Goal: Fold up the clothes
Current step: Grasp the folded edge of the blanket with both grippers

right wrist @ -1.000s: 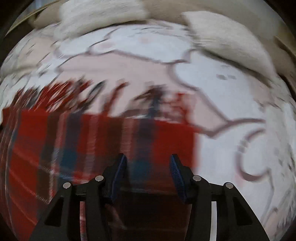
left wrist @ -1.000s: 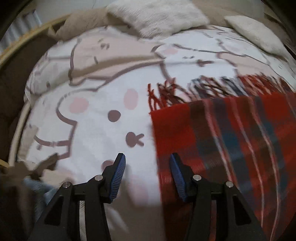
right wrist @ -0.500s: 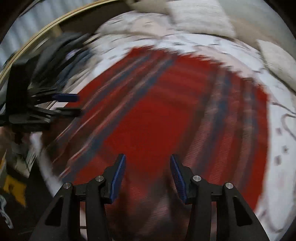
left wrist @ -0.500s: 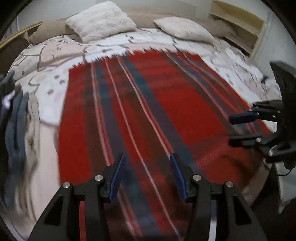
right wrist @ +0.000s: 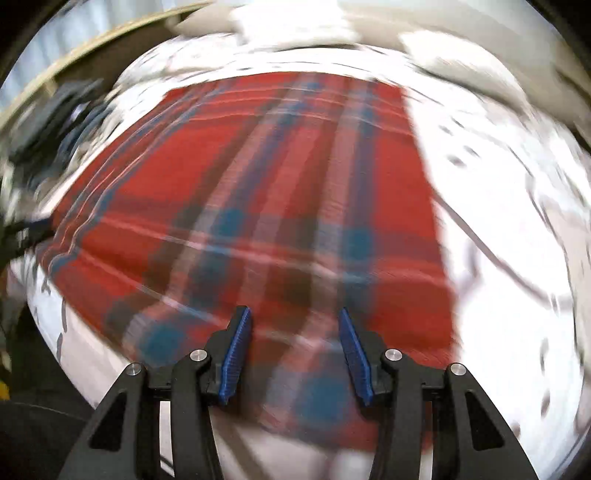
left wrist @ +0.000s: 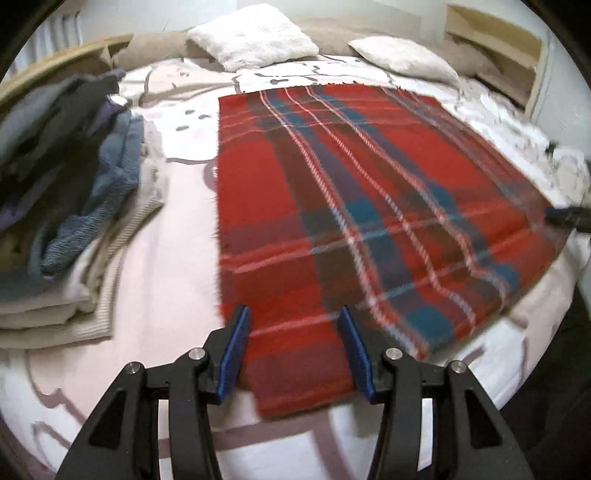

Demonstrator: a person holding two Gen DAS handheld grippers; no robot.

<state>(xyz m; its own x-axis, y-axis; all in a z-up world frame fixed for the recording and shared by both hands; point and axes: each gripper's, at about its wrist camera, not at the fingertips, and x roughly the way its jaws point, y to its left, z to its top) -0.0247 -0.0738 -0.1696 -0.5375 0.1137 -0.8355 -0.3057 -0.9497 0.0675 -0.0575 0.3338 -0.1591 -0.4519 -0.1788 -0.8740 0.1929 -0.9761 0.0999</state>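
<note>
Both wrist views have swung since a second ago: the left camera then looked at the fringed end of the plaid scarf on the bedcover, and now it looks down the cloth's whole length, with a clothes stack in sight at its left.

Left gripper (left wrist: 293, 347) is spread wide, blue pads apart, nothing between them; it hangs over the near left corner of the red plaid scarf (left wrist: 369, 192). Right gripper (right wrist: 295, 350) is parted just as wide and holds nothing, hovering over the scarf's (right wrist: 258, 206) near edge, closer to its right side. That view is heavily smeared, so fine detail is lost.

The scarf lies flat and spread on the bed's cartoon-print bedcover (left wrist: 170, 266). Its left edge runs straight, with bare cover beside it; its near edge lies close to the mattress edge. On the right, bare cover shows too (right wrist: 509, 229).

Left of the scarf, well apart from it, sits a stack of folded clothes (left wrist: 77, 192): cream knits at the bottom, blue and dark pieces on top. At the head of the bed lie two white pillows (left wrist: 255, 35), beyond the scarf's far edge. A wooden shelf (left wrist: 495, 48) stands at the far right corner; what it holds is not clear. At the right rim of the left view, a dark tip of the other gripper (left wrist: 569, 218) pokes in.
</note>
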